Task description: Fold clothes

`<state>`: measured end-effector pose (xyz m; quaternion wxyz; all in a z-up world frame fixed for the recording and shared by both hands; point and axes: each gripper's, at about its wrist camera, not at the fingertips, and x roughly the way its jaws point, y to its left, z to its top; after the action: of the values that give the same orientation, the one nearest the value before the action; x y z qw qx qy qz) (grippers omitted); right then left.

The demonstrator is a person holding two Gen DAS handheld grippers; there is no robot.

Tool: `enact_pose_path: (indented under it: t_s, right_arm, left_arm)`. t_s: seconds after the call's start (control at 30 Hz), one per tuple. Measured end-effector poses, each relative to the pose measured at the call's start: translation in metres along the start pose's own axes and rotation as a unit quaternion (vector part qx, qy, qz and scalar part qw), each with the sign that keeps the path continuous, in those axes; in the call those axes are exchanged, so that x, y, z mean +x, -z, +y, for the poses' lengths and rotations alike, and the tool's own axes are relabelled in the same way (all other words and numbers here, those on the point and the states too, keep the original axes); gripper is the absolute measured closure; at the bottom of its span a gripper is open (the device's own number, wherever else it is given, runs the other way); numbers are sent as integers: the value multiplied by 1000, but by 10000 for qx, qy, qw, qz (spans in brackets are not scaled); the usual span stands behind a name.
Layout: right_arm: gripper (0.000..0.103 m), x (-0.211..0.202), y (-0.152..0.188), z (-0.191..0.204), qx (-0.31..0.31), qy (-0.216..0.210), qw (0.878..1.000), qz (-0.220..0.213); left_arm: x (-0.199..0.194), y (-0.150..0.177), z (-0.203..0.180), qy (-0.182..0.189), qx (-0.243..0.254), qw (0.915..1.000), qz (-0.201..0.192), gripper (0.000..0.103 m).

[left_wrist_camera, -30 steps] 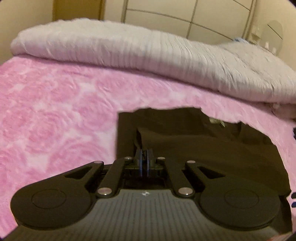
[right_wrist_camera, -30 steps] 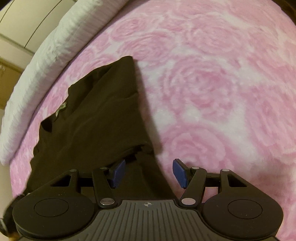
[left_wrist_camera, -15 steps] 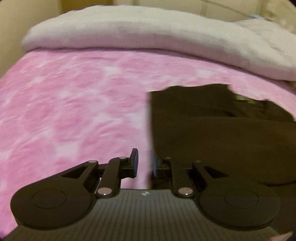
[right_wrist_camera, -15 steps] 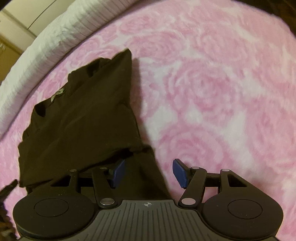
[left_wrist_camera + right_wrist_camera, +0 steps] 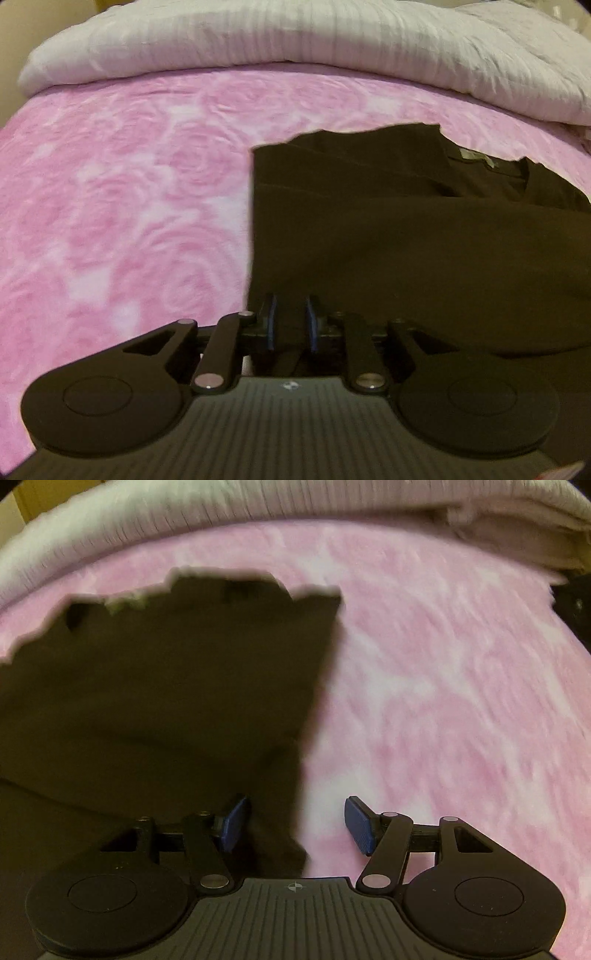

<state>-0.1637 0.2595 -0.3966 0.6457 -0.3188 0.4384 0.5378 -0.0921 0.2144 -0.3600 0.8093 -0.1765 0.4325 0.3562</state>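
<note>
One dark garment (image 5: 424, 251), partly folded, flat on pink rose-pattern bed cover (image 5: 129, 206). One pale quilt (image 5: 295, 40) bunched along far edge of bed. Garment collar with label (image 5: 476, 159) points toward quilt; long axis runs from grippers to quilt. Left gripper (image 5: 290, 325): jaws narrowly parted over near left corner of garment, pinching nothing visible. Right gripper (image 5: 295, 821): jaws spread wide, straddling garment's near right edge; view blurred.
</note>
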Motion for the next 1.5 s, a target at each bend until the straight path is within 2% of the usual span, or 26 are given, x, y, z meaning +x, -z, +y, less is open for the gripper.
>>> enact_pose_path:
  t_s: [0.1, 0.17, 0.27, 0.3, 0.37, 0.47, 0.53, 0.63, 0.77, 0.9, 1.03, 1.07, 1.17, 1.27, 1.5]
  right_arm:
    - [43, -33, 8, -15, 221, 0, 9993, -296]
    - [43, -58, 19, -22, 249, -227, 9986, -407]
    - [43, -86, 48, -29, 141, -700, 9969, -316]
    - [43, -94, 63, -34, -6, -784, 9966, -258]
    - [43, -100, 94, -38, -161, -818, 9965, -15]
    - [43, -103, 146, -39, -263, -715, 9957, 528]
    - [43, -100, 180, -61, 118, -303, 9938, 1061]
    - [43, -121, 220, -90, 793, -151, 9898, 1173]
    - [43, -171, 253, -93, 1296, -5, 9873, 924]
    - [43, -242, 262, -57, 1244, -206, 9914, 356]
    - [42, -313, 257, -10, 815, -370, 9959, -122]
    - [42, -328, 256, 2, 699, -352, 9967, -191]
    - [32, -372, 259, 21, 541, -550, 9962, -405]
    - [32, -401, 268, 30, 482, -663, 9952, -534]
    - [32, -414, 291, 29, -40, -246, 9986, -456]
  left_arm:
    - [-42, 11, 4, -41, 64, 9997, -212, 87]
    - [-63, 31, 4, -6, 103, 9999, -63, 87]
    - [-88, 86, 11, 57, -117, 9995, 294, 87]
    - [-94, 105, 24, 101, -231, 9988, 421, 87]
    - [-108, 144, 46, 73, -338, 9971, 683, 87]
    - [-123, 200, 55, -173, -302, 9906, 1325, 86]
    - [-142, 229, 67, -217, -352, 9889, 1428, 86]
    - [-162, 251, 84, -119, -287, 9834, 1789, 86]
    - [-203, 258, 93, 22, 283, 9793, 2005, 86]
    - [-280, 242, 97, 216, 480, 9881, 1447, 86]
    - [-346, 217, 93, 190, 598, 9933, 969, 71]
    - [-358, 212, 90, 157, 647, 9940, 866, 71]
    - [-397, 205, 76, 126, 832, 9945, 620, 68]
    - [-424, 206, 68, 204, 879, 9949, 449, 68]
    - [-457, 223, 57, 202, 819, 9954, 444, 68]
